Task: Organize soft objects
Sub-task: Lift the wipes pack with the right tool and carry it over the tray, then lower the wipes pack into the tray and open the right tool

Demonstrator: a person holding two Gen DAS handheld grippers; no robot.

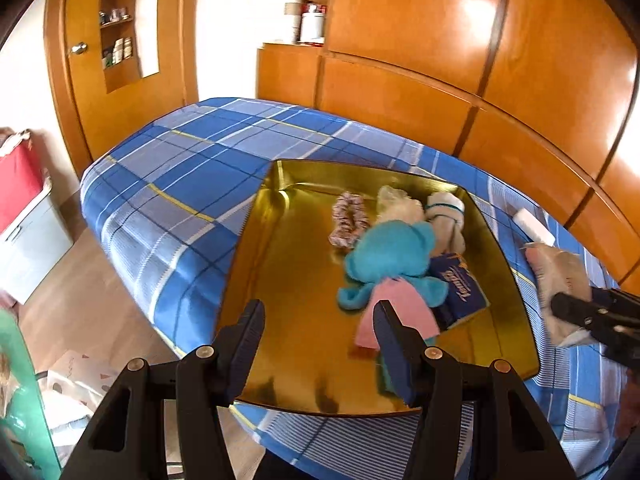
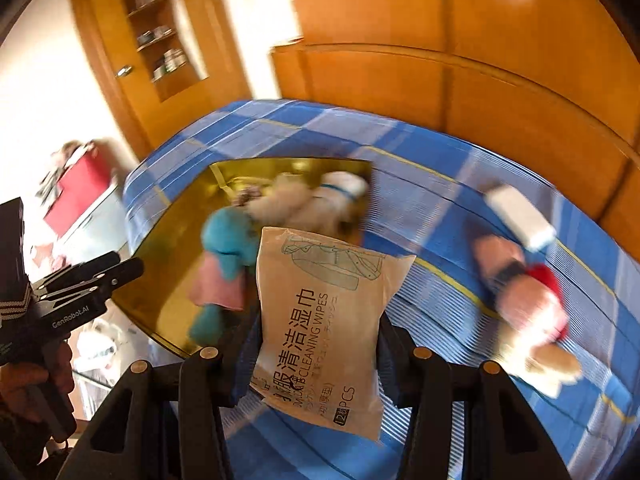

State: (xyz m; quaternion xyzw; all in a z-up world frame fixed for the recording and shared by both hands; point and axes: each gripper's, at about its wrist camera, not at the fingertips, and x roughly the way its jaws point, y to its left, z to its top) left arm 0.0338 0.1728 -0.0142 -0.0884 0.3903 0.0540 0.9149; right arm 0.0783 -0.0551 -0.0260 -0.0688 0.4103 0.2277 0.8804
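A gold tray point(image 1: 280, 280) lies on the blue plaid bed point(image 1: 180, 176). In it are a teal plush in a pink dress point(image 1: 392, 256), a scrunchie point(image 1: 348, 220), a cream plush point(image 1: 400, 204), striped white socks point(image 1: 444, 208) and a blue packet point(image 1: 460, 284). My left gripper point(image 1: 320, 312) hovers open over the tray's near part, nothing between its fingers. My right gripper point(image 2: 318, 340) is shut on a beige pack of cleaning wipes point(image 2: 320, 320), held just right of the tray. The left wrist view shows that pack point(image 1: 556, 276) at its right edge. The right wrist view is motion-blurred.
On the bed right of the tray lie a white roll point(image 2: 520, 216) and a plush doll in red point(image 2: 528, 312). Glossy wooden wardrobes point(image 1: 440, 60) stand behind the bed. A red-topped white box point(image 1: 24, 208) and the wooden floor are to the left.
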